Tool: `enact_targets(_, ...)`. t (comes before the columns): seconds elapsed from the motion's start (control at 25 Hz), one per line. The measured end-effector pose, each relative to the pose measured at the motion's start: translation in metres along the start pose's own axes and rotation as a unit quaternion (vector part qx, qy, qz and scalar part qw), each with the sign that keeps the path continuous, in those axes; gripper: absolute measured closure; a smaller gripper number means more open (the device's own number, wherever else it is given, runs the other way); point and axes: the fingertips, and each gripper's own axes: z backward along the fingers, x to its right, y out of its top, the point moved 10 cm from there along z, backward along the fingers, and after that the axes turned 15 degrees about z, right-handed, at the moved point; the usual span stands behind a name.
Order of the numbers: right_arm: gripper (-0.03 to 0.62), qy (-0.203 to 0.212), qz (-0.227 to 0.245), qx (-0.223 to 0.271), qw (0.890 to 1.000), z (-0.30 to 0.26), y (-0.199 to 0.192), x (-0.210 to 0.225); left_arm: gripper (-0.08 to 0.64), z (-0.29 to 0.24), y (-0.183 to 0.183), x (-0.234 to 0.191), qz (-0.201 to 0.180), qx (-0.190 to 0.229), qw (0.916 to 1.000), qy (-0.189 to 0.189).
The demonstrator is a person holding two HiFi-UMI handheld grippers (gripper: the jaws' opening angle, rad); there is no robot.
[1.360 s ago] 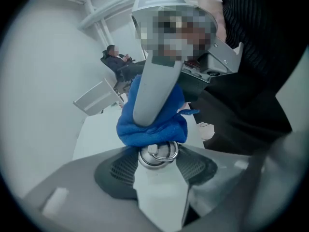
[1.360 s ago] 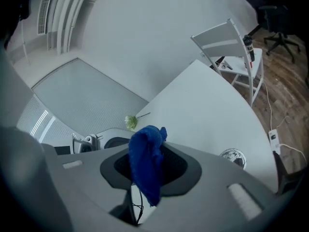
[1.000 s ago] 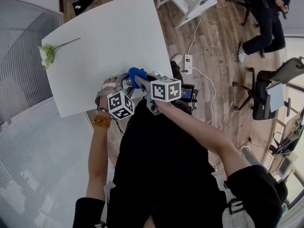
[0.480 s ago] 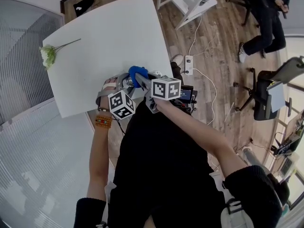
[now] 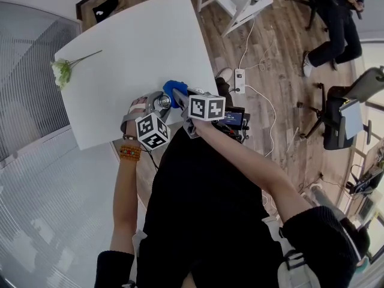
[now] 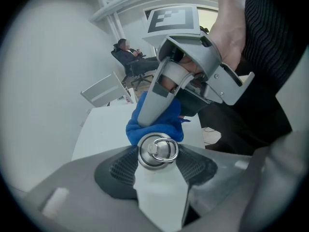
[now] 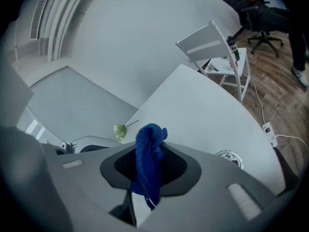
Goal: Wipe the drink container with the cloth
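Head view: the left gripper (image 5: 159,105) and the right gripper (image 5: 178,96) meet over the near edge of the white table (image 5: 138,47). The blue cloth (image 5: 173,88) is bunched above that edge. Just beside it sits what seems to be the metal cap of the drink container (image 5: 163,102), mostly hidden by the marker cubes. A white flower (image 5: 61,71) lies at the table's far left edge.

Left gripper view: the left gripper (image 6: 159,169) is clamped on the drink container (image 6: 158,152), its dark pads (image 6: 123,170) pressed to either side just under the ringed steel cap, above the table's near edge. The right gripper (image 6: 150,114) presses the blue cloth (image 6: 161,123) against the far side of the cap.

Right gripper view: the right gripper (image 7: 149,170) pinches the blue cloth (image 7: 148,158) tight between its jaws, with a wad standing up above them and a tail hanging below. The table (image 7: 203,115) stretches beyond, with the flower (image 7: 120,129) at its far edge and a white chair (image 7: 217,47) past the table's right side.
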Motion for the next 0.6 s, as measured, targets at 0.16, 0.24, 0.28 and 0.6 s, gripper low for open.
enact_targets(0.16, 0.477, -0.005, 0.003, -0.006, 1.0, -0.0028, -0.0012, 0.0026, 0.302, -0.0004, 0.0009, -0.0003, -0.001, -0.005, 1.0, -0.002)
enact_targets(0.24, 0.477, -0.004, 0.003, -0.005, 1.0, -0.0035, -0.0005, 0.0022, 0.302, -0.0001, 0.0011, -0.0009, -0.001, -0.007, 1.0, -0.002)
enact_targets(0.28, 0.477, -0.005, 0.001, -0.004, 1.0, -0.0041, -0.0009, 0.0027, 0.302, -0.0001, 0.0013, -0.0013, -0.001, -0.008, 1.0, -0.003)
enact_targets(0.6, 0.476, -0.017, -0.004, 0.003, 1.0, -0.0072, -0.0028, 0.0069, 0.302, 0.0005, 0.0034, -0.0017, 0.003, -0.012, 0.9999, -0.004)
